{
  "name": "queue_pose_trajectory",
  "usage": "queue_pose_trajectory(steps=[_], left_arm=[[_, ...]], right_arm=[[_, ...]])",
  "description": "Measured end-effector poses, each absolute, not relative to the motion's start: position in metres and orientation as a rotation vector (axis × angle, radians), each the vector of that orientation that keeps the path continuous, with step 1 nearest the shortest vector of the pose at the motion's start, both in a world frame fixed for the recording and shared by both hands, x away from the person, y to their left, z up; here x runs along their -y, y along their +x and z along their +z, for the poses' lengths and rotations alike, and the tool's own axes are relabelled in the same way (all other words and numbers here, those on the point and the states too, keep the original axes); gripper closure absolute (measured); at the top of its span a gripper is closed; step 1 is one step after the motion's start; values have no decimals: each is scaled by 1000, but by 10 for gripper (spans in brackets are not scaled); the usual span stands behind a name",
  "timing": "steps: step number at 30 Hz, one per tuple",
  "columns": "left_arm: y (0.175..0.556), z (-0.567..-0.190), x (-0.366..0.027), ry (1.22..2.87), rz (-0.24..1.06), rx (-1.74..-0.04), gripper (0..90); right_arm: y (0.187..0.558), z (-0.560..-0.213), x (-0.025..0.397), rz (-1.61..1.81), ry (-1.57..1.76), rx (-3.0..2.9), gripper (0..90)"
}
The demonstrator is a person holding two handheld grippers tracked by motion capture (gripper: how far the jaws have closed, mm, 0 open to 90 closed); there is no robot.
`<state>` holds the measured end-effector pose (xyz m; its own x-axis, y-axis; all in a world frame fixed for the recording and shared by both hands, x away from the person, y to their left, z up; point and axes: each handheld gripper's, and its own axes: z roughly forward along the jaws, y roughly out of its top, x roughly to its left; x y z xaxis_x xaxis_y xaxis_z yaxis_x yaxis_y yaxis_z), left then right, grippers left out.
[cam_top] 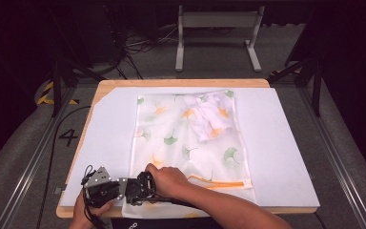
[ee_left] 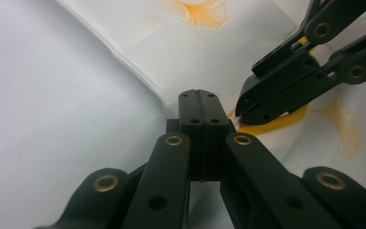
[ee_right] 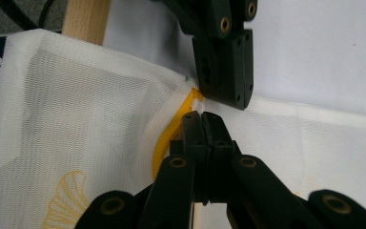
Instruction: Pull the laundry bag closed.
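White mat [cam_top: 276,143] — wooden table [cam_top: 181,83] — dark room

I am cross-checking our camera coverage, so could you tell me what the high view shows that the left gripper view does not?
The high view alone takes in the whole mesh bag, the crumpled white garment inside it, the wooden table edge and the person's hands. The left gripper view alone gives a close look at the closed jaws pinching the bag's edge. Both share the left gripper, right gripper, yellow zipper and ginkgo print.
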<state>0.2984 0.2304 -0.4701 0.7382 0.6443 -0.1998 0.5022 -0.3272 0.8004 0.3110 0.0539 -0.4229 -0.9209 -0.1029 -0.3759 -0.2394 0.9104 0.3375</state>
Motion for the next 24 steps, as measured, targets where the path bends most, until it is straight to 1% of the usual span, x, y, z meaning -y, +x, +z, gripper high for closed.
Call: queue_pose_trajectory(steps=[3,6,11,24], left_arm=[[294,-468,-230,1961,134,-858,900],[292,-470,-227,1994,130,-865,900],[291,-469,-225,2019,166,-868,900],[290,-472,-229,1993,167,-879,900]], right_arm=[[310,-425,-53,551,-251,-2713,893],[311,-427,-51,554,-248,-2720,893],[309,-428,-50,566,-256,-2703,894],[302,-426,-49,567,-266,-2673,895]])
